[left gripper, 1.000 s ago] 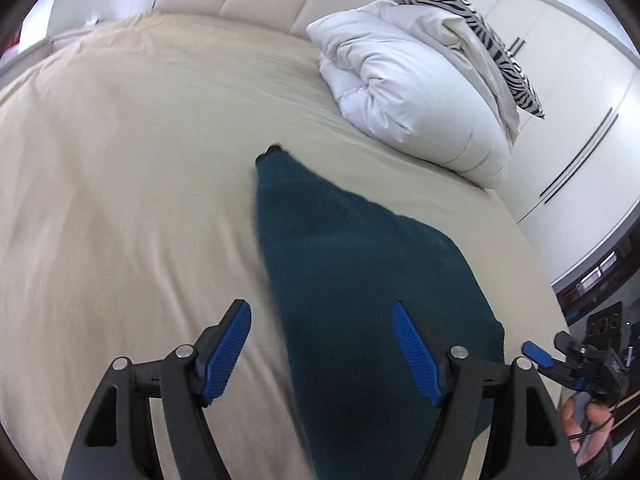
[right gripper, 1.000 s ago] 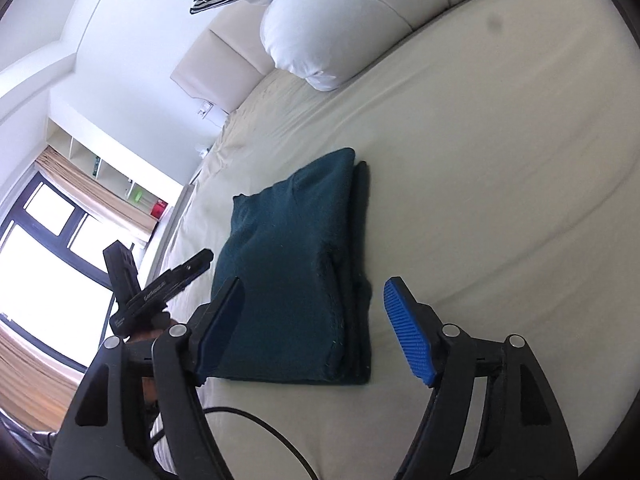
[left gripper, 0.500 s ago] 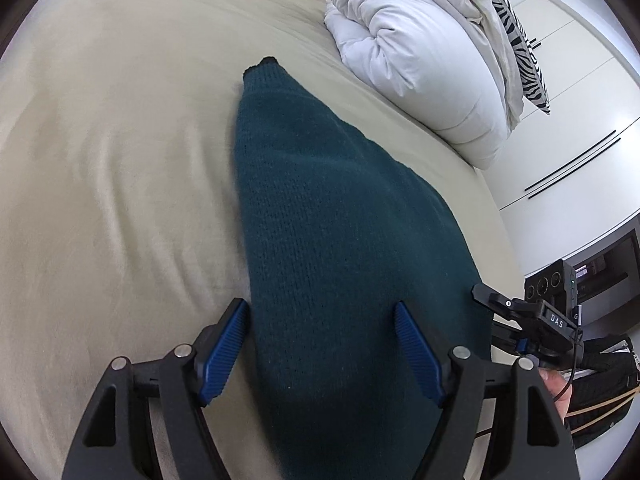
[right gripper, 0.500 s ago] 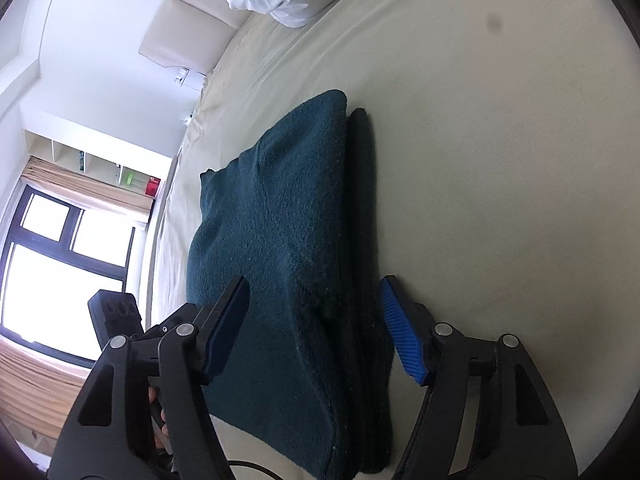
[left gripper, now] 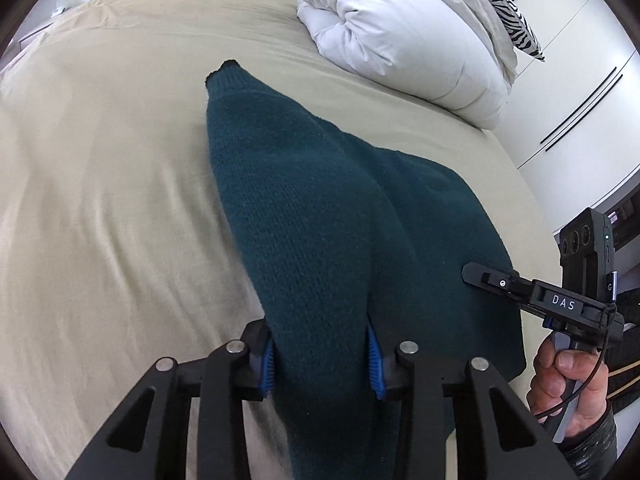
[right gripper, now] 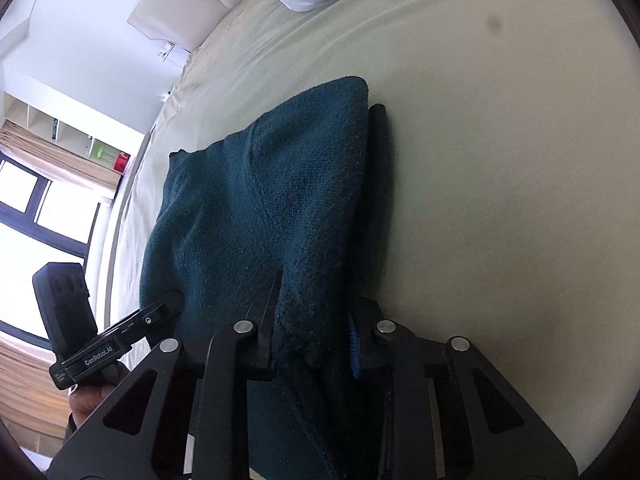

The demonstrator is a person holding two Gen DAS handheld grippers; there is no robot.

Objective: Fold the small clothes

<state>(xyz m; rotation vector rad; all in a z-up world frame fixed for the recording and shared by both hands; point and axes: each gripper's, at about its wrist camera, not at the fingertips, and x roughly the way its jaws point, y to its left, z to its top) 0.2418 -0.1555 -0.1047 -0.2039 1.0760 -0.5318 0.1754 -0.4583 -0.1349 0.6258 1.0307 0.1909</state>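
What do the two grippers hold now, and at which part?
Both are closing on the green sweater: left gripper and right gripper each pinch a bunched fold at its near edge.

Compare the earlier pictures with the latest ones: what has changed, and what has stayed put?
Both grippers advanced onto the dark green knit garment. The left gripper and right gripper, open before, are closing with bunched fabric between their pads. The white duvet and beige bed sheet stayed put.

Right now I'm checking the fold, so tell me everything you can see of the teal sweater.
The teal sweater is a dark knit, folded in layers and lying on the beige bedsheet. A narrow cuffed end points toward the white duvet. The left gripper and right gripper are closing, each with a bunched near edge between its pads.
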